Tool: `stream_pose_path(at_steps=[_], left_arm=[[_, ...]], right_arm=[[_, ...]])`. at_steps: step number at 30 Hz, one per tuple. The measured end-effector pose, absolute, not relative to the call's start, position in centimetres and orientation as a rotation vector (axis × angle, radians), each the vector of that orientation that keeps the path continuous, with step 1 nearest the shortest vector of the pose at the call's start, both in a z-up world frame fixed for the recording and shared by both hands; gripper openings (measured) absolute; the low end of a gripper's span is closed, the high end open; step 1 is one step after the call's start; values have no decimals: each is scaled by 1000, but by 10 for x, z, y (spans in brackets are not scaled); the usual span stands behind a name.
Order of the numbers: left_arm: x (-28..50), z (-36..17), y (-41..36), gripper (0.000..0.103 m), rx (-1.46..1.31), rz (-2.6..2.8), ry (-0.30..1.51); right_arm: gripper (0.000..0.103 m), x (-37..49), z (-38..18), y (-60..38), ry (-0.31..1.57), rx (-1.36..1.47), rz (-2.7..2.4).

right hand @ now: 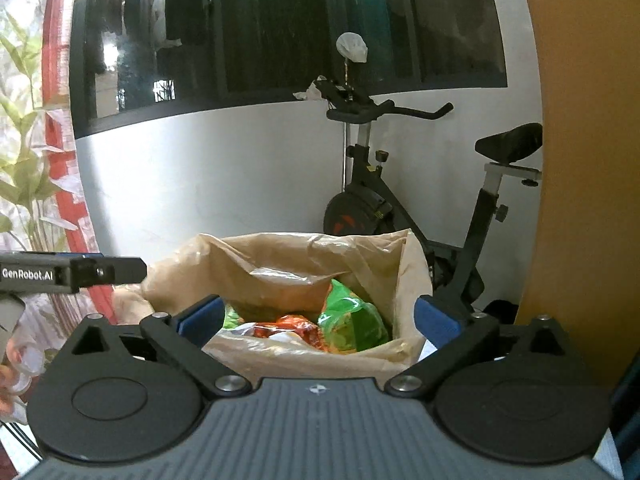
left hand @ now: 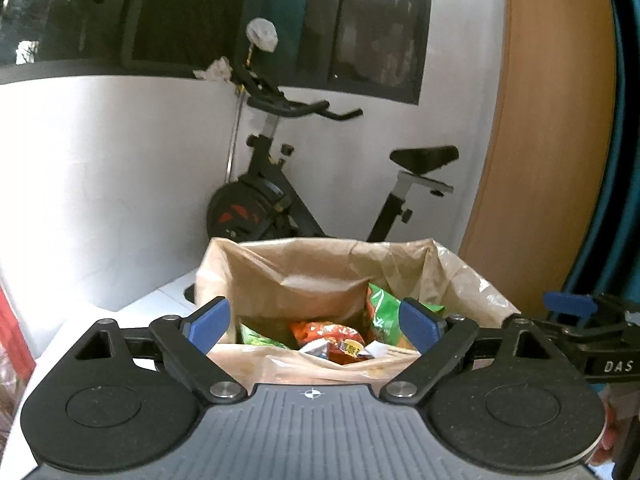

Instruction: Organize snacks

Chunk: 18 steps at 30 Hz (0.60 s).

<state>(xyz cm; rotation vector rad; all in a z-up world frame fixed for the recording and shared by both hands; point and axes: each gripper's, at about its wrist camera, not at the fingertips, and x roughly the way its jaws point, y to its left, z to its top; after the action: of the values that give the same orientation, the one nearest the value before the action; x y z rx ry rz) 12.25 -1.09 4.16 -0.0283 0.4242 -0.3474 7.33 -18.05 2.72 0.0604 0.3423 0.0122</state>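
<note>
A: How far along does the snack sorting look?

B: Well on, I'd judge. The brown paper bag [left hand: 320, 276] stands open on the white counter [left hand: 132, 308], and packets already sit inside: a green snack packet [left hand: 382, 312] against the far right wall of the bag, a red-orange packet [left hand: 328, 334] in the middle, another green one [left hand: 260, 338] low on the left.

A: And the grippers?

B: The left gripper [left hand: 316, 326] has its fingers spread wide just in front of the bag's mouth, with nothing between them. The right gripper [right hand: 320, 320] is likewise spread and empty, at the bag's near rim.

A: So what's left?

B: I can't see any loose snacks outside the bag; if any remain, they are out of view. The bag top isn't folded shut yet.
</note>
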Motion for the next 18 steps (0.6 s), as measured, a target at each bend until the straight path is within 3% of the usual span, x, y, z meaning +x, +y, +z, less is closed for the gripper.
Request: stream_pose_path(at_steps=[18], left_arm=[[52,68,19,96,-85,-157,421]], right_arm=[[103,22,59,-159,355,96,28]])
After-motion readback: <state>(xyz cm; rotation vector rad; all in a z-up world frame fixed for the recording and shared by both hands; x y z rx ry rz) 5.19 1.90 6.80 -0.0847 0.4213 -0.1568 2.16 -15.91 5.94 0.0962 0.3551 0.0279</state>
